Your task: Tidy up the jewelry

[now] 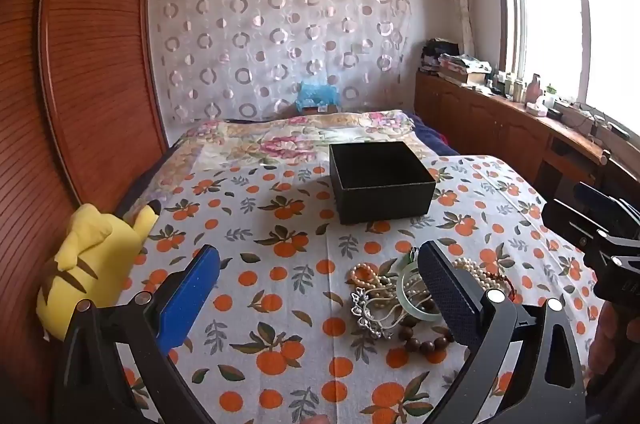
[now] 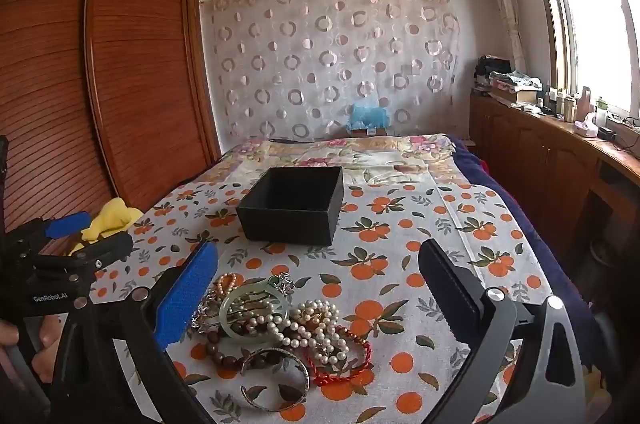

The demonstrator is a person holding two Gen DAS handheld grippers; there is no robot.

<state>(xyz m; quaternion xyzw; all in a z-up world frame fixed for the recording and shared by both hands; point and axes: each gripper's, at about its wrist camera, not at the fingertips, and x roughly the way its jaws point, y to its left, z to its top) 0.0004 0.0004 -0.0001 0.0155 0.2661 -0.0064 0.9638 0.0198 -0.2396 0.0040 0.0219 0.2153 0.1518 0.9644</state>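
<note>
A pile of jewelry [image 2: 276,328] lies on the orange-print cloth: a pale green bangle [image 2: 253,316], white pearl strands [image 2: 316,324], brown wooden beads [image 2: 224,350], a red cord bracelet [image 2: 348,364] and a silver bangle [image 2: 276,380]. An open, empty black box [image 2: 294,205] stands behind it. My right gripper [image 2: 320,264] is open, hovering over the pile. My left gripper [image 1: 320,268] is open, with the pile [image 1: 400,300] by its right finger and the box [image 1: 380,179] ahead.
A yellow plush toy [image 1: 88,264] lies at the cloth's left edge beside a wooden wardrobe [image 1: 80,63]. A floral quilt [image 1: 304,135] covers the bed beyond the box. A wooden cabinet [image 2: 540,151] with clutter runs along the window at right.
</note>
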